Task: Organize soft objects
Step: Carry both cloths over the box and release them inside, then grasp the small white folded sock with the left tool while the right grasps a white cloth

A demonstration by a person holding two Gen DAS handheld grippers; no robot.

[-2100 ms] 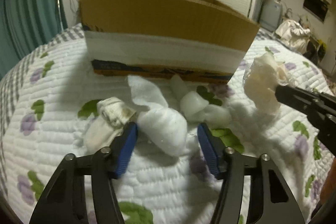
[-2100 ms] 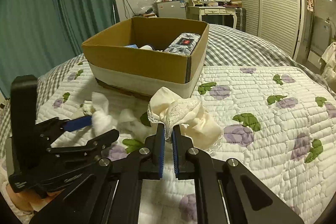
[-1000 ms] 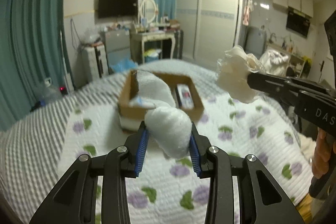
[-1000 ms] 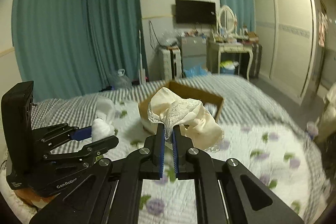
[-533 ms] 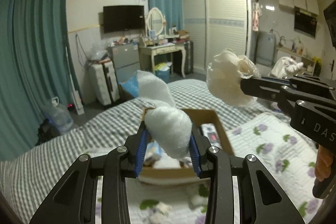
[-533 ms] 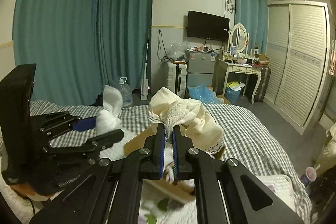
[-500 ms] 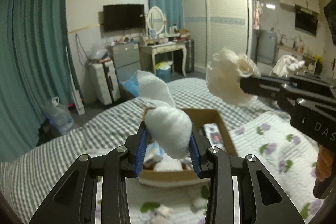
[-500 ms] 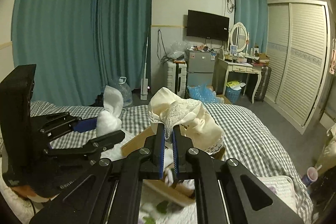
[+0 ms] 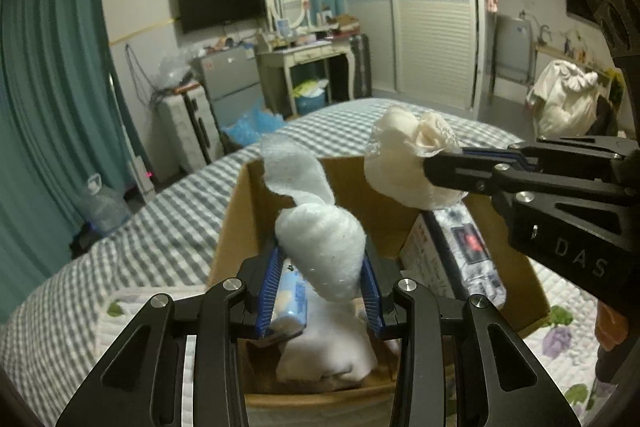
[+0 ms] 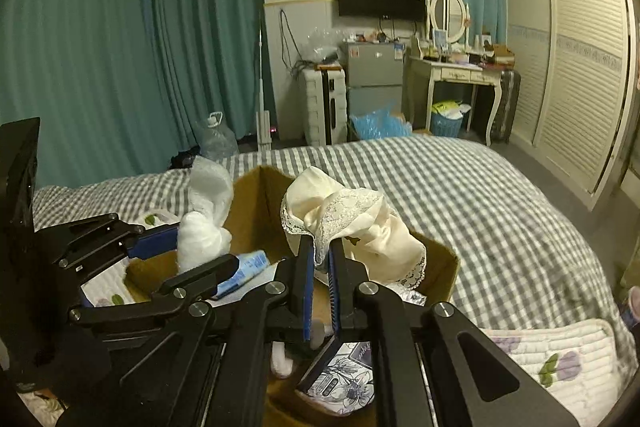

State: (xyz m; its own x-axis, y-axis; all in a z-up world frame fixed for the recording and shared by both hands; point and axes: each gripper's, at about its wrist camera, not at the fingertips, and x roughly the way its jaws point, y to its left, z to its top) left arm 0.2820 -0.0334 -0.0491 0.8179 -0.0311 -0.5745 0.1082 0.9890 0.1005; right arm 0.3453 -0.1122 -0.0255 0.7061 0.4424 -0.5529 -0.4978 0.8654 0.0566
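over cardboard box (image 9: 520, 291), right view alone shows lace cloth (image 10: 360, 227)

Only one clear marking — pale capitals "DAS" on the black body of the right gripper (image 9: 442, 167), cut off past the last letter. Cursive print on the flat floral pack (image 10: 348, 385) inside the cardboard box (image 9: 236, 227), too small and tilted to read. Printing on the blue-and-white packet (image 9: 290, 297) beside the left gripper (image 9: 322, 287) — blurred, no legible words.
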